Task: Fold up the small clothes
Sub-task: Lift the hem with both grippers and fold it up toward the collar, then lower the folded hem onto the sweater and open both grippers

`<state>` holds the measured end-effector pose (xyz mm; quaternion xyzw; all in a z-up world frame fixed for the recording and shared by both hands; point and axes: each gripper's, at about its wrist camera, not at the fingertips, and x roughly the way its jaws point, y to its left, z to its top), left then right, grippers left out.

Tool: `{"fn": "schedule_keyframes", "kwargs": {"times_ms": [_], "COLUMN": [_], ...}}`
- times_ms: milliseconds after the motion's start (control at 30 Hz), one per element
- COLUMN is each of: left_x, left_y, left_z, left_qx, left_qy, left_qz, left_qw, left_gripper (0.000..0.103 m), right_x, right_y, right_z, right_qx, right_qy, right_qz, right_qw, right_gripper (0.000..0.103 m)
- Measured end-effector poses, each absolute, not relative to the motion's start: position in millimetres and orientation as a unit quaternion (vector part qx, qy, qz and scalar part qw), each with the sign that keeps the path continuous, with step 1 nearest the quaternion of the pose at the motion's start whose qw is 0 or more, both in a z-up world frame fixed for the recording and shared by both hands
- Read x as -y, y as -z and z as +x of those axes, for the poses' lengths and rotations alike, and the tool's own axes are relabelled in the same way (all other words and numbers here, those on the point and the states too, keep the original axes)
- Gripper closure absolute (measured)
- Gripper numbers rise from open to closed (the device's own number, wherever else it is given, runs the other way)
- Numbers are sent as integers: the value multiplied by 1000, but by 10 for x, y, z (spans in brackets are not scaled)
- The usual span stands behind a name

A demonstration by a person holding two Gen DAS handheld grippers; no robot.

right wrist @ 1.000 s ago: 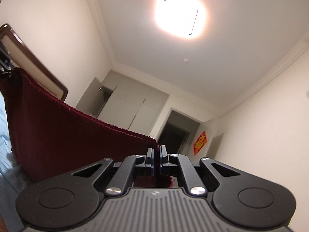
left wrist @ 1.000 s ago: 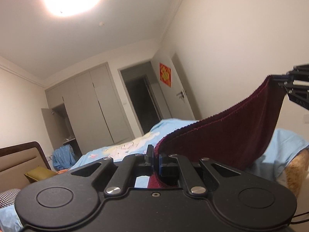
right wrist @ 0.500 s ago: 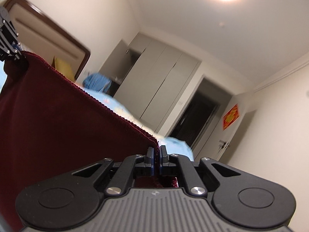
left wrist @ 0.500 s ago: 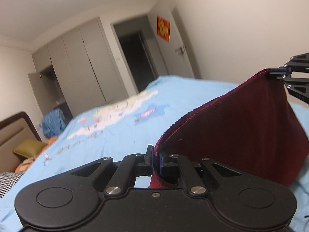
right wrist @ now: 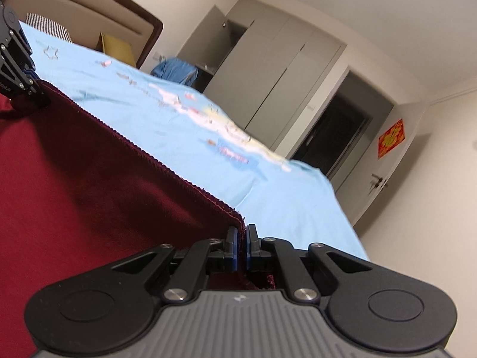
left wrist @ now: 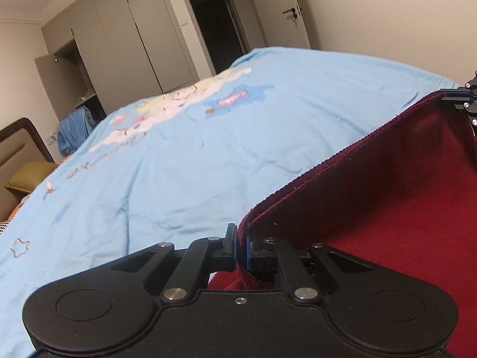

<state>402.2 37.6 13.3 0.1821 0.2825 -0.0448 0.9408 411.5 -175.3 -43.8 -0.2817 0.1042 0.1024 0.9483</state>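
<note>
A dark red knitted garment point(left wrist: 381, 197) is stretched between both grippers above the bed. My left gripper point(left wrist: 241, 246) is shut on one corner of its ribbed hem. My right gripper point(right wrist: 241, 244) is shut on the other corner, and the red garment point(right wrist: 89, 179) spreads to its left. In the left wrist view the right gripper's tip point(left wrist: 459, 98) pinches the far corner at the right edge. In the right wrist view the left gripper's tip point(right wrist: 26, 83) holds the cloth at the far left. The hem runs taut between them. The garment's lower part is hidden.
A light blue bedspread point(left wrist: 184, 137) with a cartoon print covers the bed ahead. A brown headboard point(right wrist: 89, 9) and yellow pillow point(right wrist: 116, 47) lie at one end. Grey wardrobes point(left wrist: 125, 29), a dark doorway point(left wrist: 220, 26) and a white door point(left wrist: 286, 15) line the far wall.
Both grippers have tilted down from the ceiling toward the bed, still holding the garment. The ceiling lamp has left both views and the bedspread fills them.
</note>
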Motion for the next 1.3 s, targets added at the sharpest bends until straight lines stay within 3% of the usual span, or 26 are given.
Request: {"fn": "schedule_keyframes", "kwargs": {"times_ms": [200, 433, 500, 533, 567, 600, 633, 733, 767, 800, 1033, 1300], "left_x": [-401, -464, -473, -472, -476, -484, -497, -552, -574, -592, -513, -182], "left_y": [115, 261, 257, 244, 231, 200, 177, 105, 75, 45, -50, 227], "left_z": [4259, 4346, 4317, 4287, 4265, 4229, 4183, 4091, 4056, 4007, 3683, 4100], "left_qx": [-306, -312, -300, -293, -285, -275, -264, -258, -257, -253, -242, -310], "left_qy": [53, 55, 53, 48, 42, 34, 28, 25, 17, 10, 73, 159], "left_qz": [177, 156, 160, 163, 166, 167, 167, 163, 160, 155, 108, 81], "left_qw": [934, 936, 939, 941, 943, 946, 950, 952, 953, 955, 961, 934], "left_gripper": [94, 77, 61, 37, 12, 5, 1, 1, 1, 1, 1, 1], "right_x": [1772, 1809, 1821, 1829, 1855, 1875, 1909, 2017, 2054, 2095, 2183, 2077], "right_y": [799, 1001, 1018, 1022, 988, 986, 959, 799, 758, 698, 533, 679], "right_z": [4315, 4444, 4468, 4472, 4517, 4510, 4500, 4436, 4412, 4372, 3938, 4274], "right_qx": [-141, -170, -174, -173, -173, -172, -169, -155, -150, -143, -113, -222], "right_qy": [-103, -110, -112, -112, -113, -113, -114, -115, -114, -111, -192, -293], "right_qz": [-270, -254, -251, -249, -245, -240, -234, -214, -210, -207, -225, -198], "right_qw": [947, 946, 946, 946, 947, 949, 951, 957, 959, 962, 949, 909], "right_gripper": [97, 94, 84, 79, 69, 57, 52, 22, 8, 3, 1, 1]}}
